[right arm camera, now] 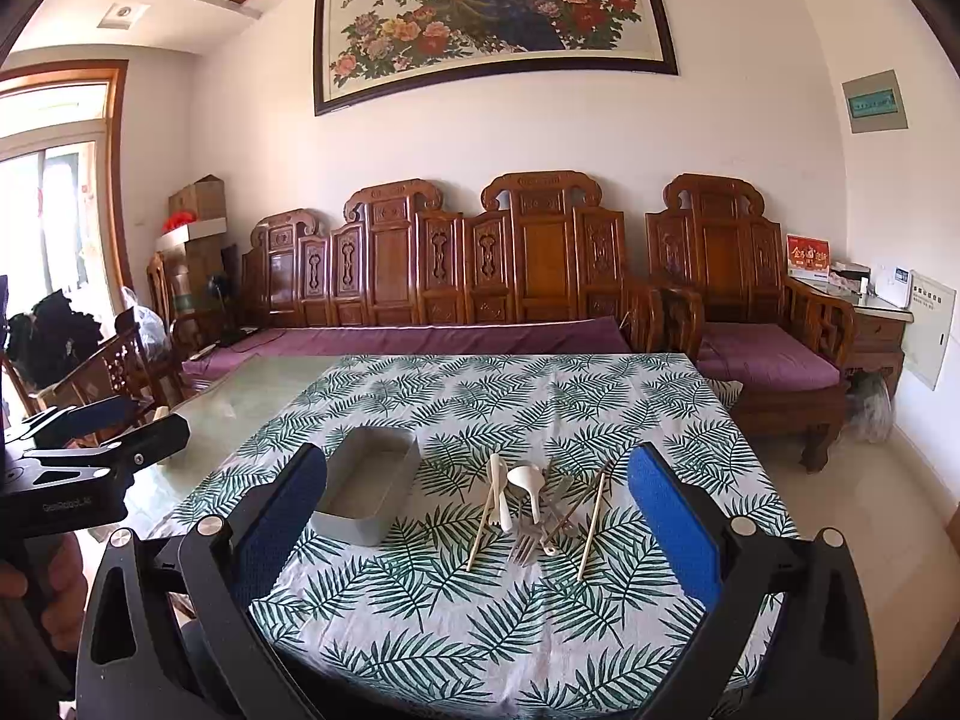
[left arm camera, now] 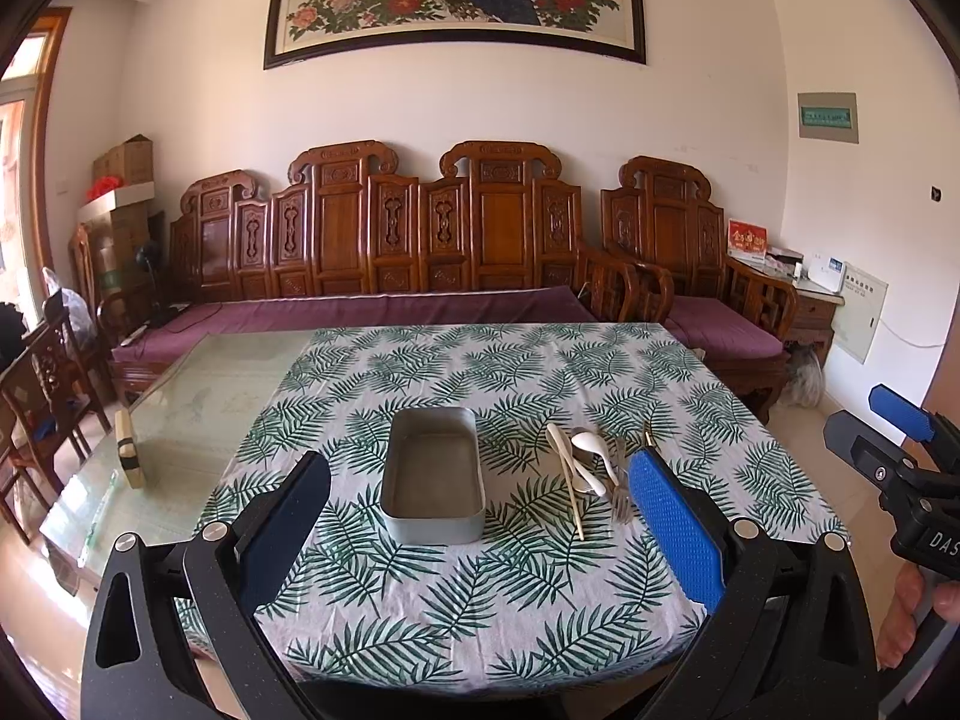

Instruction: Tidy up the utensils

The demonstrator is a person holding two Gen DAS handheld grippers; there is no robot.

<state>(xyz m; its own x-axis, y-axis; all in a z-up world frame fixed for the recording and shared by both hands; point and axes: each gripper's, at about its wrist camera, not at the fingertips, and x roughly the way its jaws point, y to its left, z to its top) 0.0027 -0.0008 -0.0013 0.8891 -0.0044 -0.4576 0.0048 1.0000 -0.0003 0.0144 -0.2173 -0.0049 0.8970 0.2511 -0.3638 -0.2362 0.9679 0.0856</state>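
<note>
**Both grippers staged wide and holding nothing; utensils piled beside the tin**

Left gripper: blue-padded jaws spread wide, nothing between them. It hangs above the near table edge, lined up on the grey rectangular metal tin with rounded corners. My read: it is parked there to steady the tin or take drop-offs, no contact yet.

Right gripper: jaws equally wide apart, nothing gripped. Its fingers frame the utensil pile, so it looks like the picking hand.

Tin sits upright on the green-and-white fern-print tablecloth, long axis running away from the person, interior bare. Open top faces up, so items can go straight in.

Pile lies just right of the tin, apart from it:
- white plastic soup spoon, bowl up, crossing other items
- silver metal fork, tines toward the person
- pale bamboo chopstick on the left side
- second pale bamboo chopstick on the right side, clear of the heap
- a flat cream plastic utensil next to the spoon; exact type unclear

Handles overlap at the middle, so lifting one may drag its neighbours. The right chopstick looks the cleanest first grab. Judgement: task not yet started.

A small tan block with dark bands sits on the bare glass tabletop, well left.
</note>
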